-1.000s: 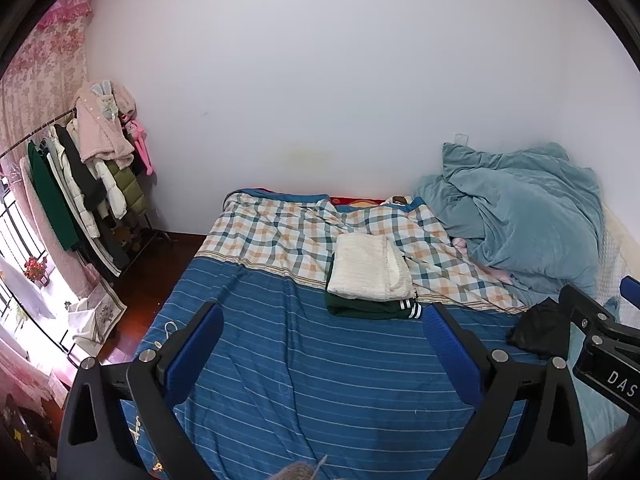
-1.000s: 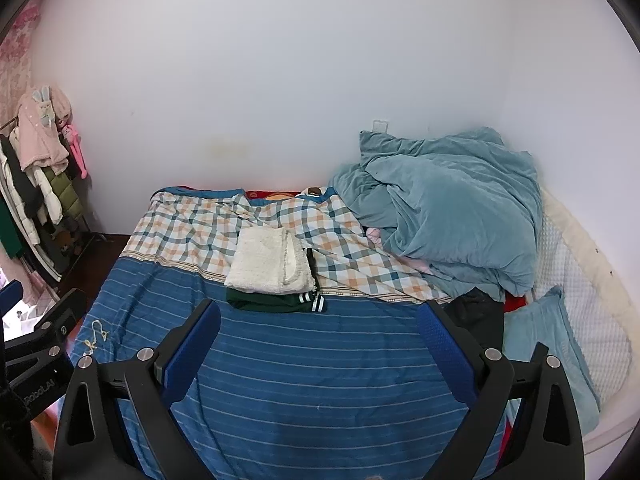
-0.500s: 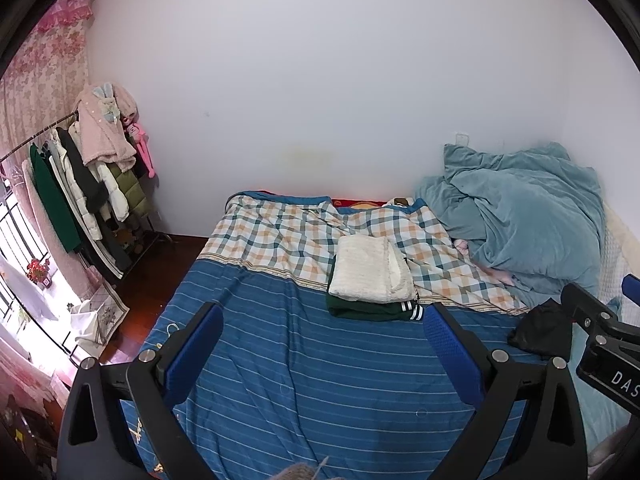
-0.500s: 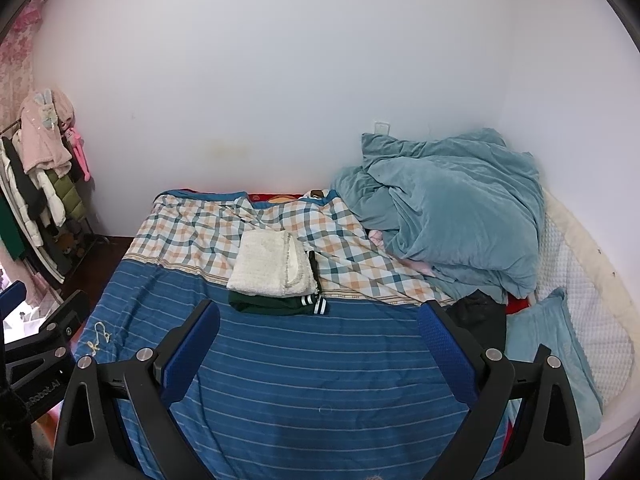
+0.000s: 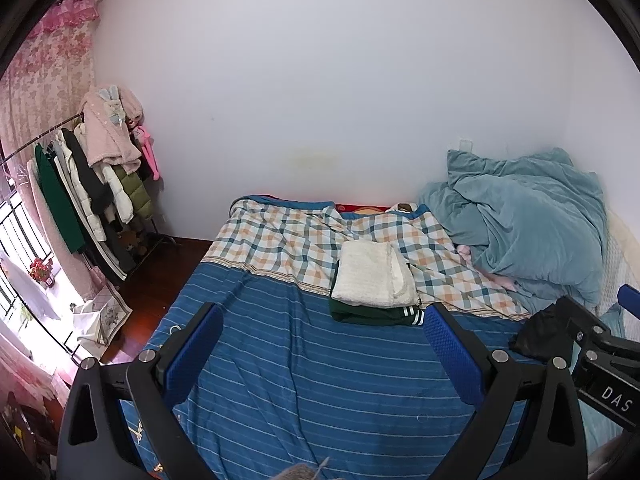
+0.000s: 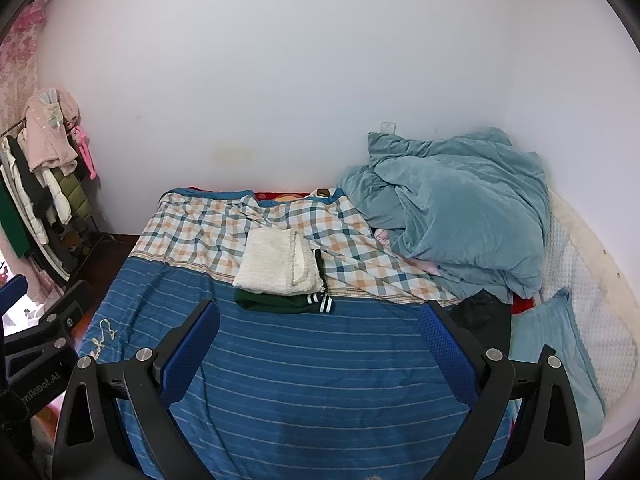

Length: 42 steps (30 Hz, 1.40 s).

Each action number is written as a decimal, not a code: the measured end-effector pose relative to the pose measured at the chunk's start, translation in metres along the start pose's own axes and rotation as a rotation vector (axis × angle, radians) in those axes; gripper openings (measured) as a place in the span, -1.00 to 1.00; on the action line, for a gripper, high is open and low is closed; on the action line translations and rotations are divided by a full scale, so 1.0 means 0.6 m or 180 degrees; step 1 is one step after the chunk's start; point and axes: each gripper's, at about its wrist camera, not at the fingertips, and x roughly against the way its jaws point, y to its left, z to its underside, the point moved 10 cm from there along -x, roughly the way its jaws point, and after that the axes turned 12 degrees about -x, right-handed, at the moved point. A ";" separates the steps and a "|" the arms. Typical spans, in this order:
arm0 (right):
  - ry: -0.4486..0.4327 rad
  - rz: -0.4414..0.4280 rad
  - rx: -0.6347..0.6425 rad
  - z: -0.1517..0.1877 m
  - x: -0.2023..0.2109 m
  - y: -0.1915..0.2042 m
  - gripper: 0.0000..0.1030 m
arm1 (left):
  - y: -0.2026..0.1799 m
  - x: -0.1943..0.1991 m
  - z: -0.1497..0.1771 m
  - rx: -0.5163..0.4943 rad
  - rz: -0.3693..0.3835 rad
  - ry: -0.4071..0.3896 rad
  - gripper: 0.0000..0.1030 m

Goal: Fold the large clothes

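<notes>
Hovering above the near end of the bed [image 5: 320, 380], the left gripper [image 5: 324, 344] is holding its jaws spread wide with nothing between them. In the left wrist view, the folded stack is the landmark: a white garment [image 5: 372, 276] is lying squarely on a dark green garment [image 5: 372, 314], and both are resting where the blue striped bedding is meeting the plaid sheet [image 5: 288, 244]. To the right of the stack a crumpled black garment [image 5: 540, 336] is sitting near the bed's edge, partly hidden by the right gripper [image 5: 600, 340]. Behind and right of the stack a teal duvet [image 5: 528, 216] is piling up; far left of it a clothes rack [image 5: 80, 200] is standing by the wall.

In the right wrist view, the right gripper [image 6: 320, 344] is likewise hanging over the stripes, jaws fully apart and empty. The stack [image 6: 280, 276] is lying ahead, between the jaws' line of sight, and the black garment [image 6: 484, 316] is lying well to its right, just beside a teal pillow [image 6: 552, 340].

Judging from this, the black piece looks like the next to fold. Dragging it across the bed could be nudging the finished stack askew, and a shallow pinch on limp cloth could be slipping, or catching the duvet's hem instead.
</notes>
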 end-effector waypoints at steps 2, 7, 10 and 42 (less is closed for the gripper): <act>0.0004 0.0008 -0.0002 0.002 0.000 -0.001 0.96 | 0.001 0.001 -0.001 0.0002 -0.0013 -0.0007 0.99; 0.0011 0.0003 -0.0008 0.004 -0.001 -0.004 0.96 | 0.003 0.003 -0.001 0.0006 -0.0017 -0.0012 0.99; 0.0012 0.0009 -0.0014 0.005 0.000 -0.005 0.96 | 0.004 0.004 0.001 0.0008 -0.0019 -0.0011 0.99; 0.0005 -0.0001 -0.0010 0.007 0.002 -0.009 0.97 | 0.001 0.016 0.009 0.0011 -0.0054 -0.0022 0.99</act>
